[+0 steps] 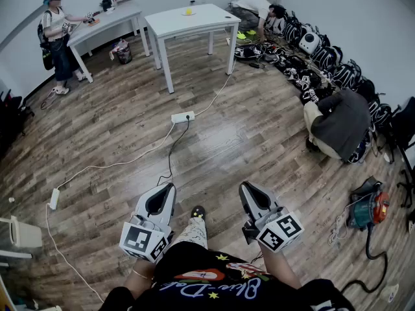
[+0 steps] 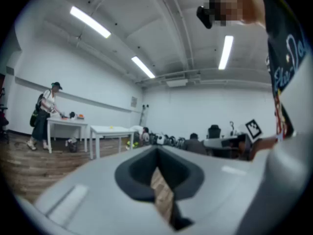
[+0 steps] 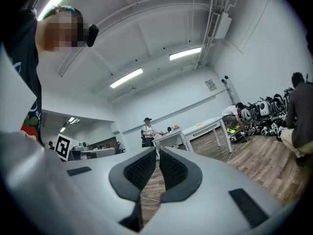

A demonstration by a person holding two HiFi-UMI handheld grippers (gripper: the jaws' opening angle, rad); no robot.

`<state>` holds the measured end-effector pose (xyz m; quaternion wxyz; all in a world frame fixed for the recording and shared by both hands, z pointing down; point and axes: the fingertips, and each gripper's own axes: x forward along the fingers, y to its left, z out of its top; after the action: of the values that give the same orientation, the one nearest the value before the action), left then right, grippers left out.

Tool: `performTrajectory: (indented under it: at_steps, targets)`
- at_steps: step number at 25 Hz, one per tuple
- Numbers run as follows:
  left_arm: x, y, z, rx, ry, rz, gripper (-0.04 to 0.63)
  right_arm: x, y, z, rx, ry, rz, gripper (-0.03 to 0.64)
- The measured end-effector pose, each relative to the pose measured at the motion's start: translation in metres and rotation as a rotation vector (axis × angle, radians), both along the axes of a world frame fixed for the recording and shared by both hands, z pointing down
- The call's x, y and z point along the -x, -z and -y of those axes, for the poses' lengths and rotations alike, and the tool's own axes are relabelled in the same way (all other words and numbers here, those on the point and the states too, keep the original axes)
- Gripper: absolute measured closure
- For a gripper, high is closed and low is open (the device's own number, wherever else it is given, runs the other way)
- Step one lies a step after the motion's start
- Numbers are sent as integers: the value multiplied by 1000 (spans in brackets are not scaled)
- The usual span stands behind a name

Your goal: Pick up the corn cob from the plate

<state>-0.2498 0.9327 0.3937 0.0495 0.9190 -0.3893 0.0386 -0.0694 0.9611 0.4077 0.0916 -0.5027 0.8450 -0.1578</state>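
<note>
Far across the room, a small yellow thing that may be the corn cob (image 1: 189, 10) lies on a plate (image 1: 189, 13) on a white table (image 1: 201, 21). It is too small to tell for sure. Both grippers are held low in front of me, level, over the wooden floor and far from that table. My left gripper (image 1: 170, 188) has its jaws together with nothing in them, as the left gripper view (image 2: 157, 151) also shows. My right gripper (image 1: 246, 186) is shut and empty too (image 3: 158, 150). The table (image 3: 208, 125) appears small beyond its tips.
A power strip (image 1: 183, 116) and white and black cables cross the floor between me and the table. One person (image 1: 57, 28) stands at a second table at the back left. Another crouches at the right (image 1: 340, 122) beside a row of bags (image 1: 311, 50). An orange machine (image 1: 369, 209) sits at the right.
</note>
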Motion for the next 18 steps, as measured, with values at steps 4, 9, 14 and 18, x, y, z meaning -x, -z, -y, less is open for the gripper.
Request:
performTrajectory:
  at_steps: [4, 9, 14, 18]
  targets:
    - [-24, -4, 85, -19, -2, -19, 607, -21, 12, 83, -47, -4, -31, 600]
    - [-52, 3, 207, -36, -13, -62, 607, -47, 31, 197, -68, -21, -67, 600]
    - [-72, 16, 299, -86, -54, -40, 607, -74, 46, 291, -89, -55, -82, 600]
    - [-91, 3, 362, -37, -21, -33, 607, -102, 36, 358, -60, -82, -56, 600]
